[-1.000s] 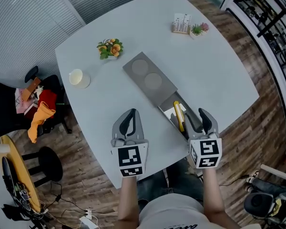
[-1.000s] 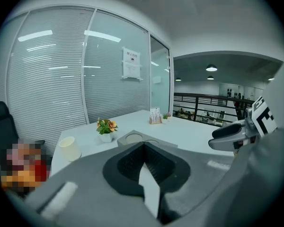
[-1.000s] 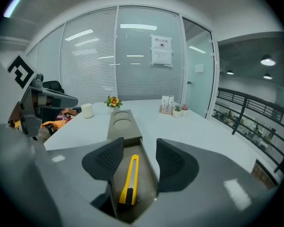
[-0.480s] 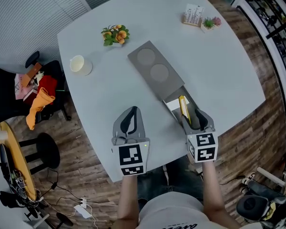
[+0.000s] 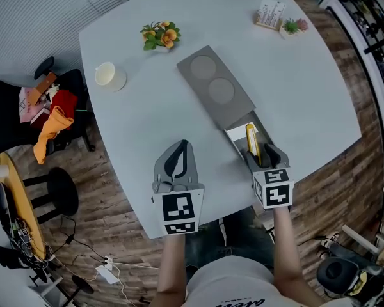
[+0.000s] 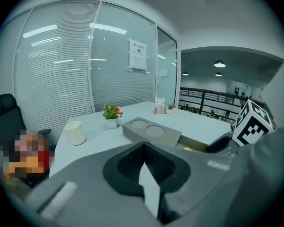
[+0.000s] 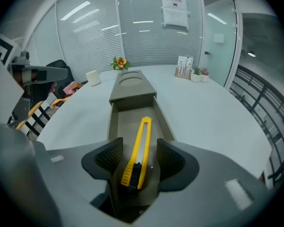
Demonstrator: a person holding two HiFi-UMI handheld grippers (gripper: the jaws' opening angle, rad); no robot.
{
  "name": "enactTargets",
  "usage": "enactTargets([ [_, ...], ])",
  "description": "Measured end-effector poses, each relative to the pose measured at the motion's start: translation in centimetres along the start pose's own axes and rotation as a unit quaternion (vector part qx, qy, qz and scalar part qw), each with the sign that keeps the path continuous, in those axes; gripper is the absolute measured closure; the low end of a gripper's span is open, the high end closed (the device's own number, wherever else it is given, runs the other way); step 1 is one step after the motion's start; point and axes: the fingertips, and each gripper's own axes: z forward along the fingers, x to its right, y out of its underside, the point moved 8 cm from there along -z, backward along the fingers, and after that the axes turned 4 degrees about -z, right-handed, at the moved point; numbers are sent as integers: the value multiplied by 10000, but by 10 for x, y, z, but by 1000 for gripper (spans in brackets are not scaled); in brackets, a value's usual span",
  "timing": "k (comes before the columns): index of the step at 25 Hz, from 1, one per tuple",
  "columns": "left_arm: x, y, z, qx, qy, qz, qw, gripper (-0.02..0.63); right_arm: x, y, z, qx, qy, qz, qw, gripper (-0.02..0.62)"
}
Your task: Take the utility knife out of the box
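Note:
A grey box (image 5: 217, 91) lies slantwise on the white table (image 5: 307, 75), its drawer pulled out toward me. In the drawer lies the yellow utility knife (image 5: 251, 139) (image 7: 138, 148). My right gripper (image 5: 263, 155) (image 7: 139, 159) is open and lowered over the drawer's near end. Its dark pads (image 7: 109, 156) stand on either side of the knife's handle, with a small gap showing on both sides. My left gripper (image 5: 180, 151) (image 6: 144, 162) is shut and empty, hovering over the table's front edge, left of the box.
A white cup (image 5: 109, 75) and a small flower pot (image 5: 160, 36) stand at the table's far left. A card holder (image 5: 270, 15) and a small plant (image 5: 293, 25) sit at the far right. A chair with clothes (image 5: 41, 117) stands left of the table.
My right gripper has moved forward and down over the open drawer, and its jaws now straddle the knife's handle. The left gripper has stayed shut in much the same place.

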Motion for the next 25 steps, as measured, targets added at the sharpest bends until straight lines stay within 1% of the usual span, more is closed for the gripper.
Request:
enactTargets([
  [5,0,5,2,-74,4,-20,10000,606,-2,-1,9,-474,94,-123,9988,341],
  [11,-6,9,3,-129,-31,-48,9999,606,0,-2,20,-1010,90,-56,9948,350],
  [20,-13,13,6,-213,-64,-92,9997,606,0,-2,32,-1435,41,32,9896,371],
  [25,-12,14,9,-235,-34,-114,9997,606,2,-2,34,-1538,-31,149,9880,376],
])
